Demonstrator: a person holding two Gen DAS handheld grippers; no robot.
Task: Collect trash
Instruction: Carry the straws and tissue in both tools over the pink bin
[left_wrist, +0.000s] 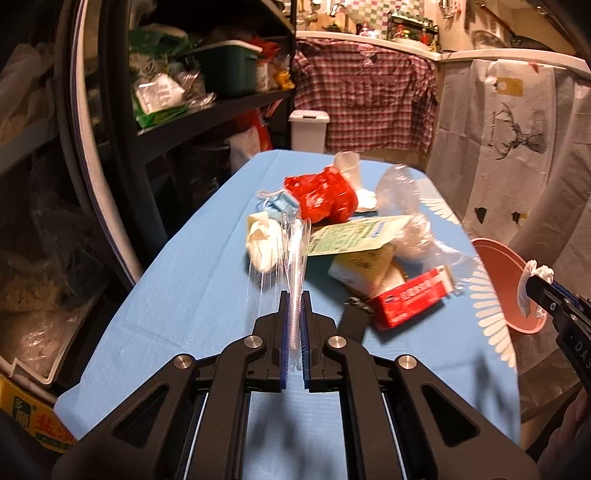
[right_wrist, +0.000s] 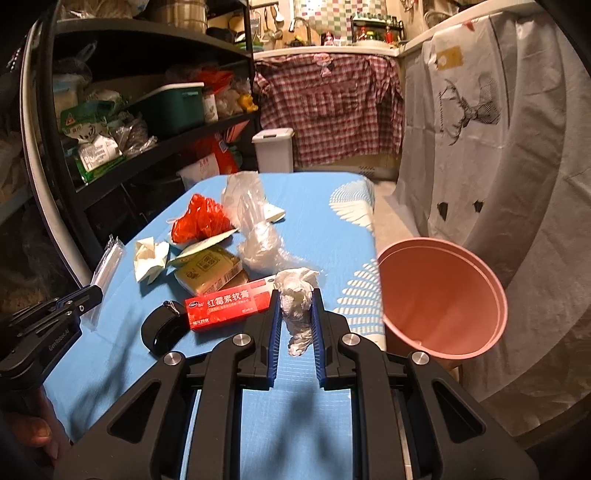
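Right gripper (right_wrist: 295, 306) clamped on crumpled tissue (right_wrist: 297, 299) — red box (right_wrist: 227, 306) just left of jaws, pink bin (right_wrist: 439, 295) right.

Left hand-held gripper (left_wrist: 294, 295): matte black linkage arms, triangular cut-outs in the outer bars, four round silver pivot pins across the knuckles, and blue ribbed pads lining both fingers. Right hand-held gripper (right_wrist: 295, 295): same black frame, same silver pins, same blue pads. Seen side-on, each black body carries small screws and pale lettering, too small to read fully. A bare fingertip (right_wrist: 37, 430) shows beneath the left body.
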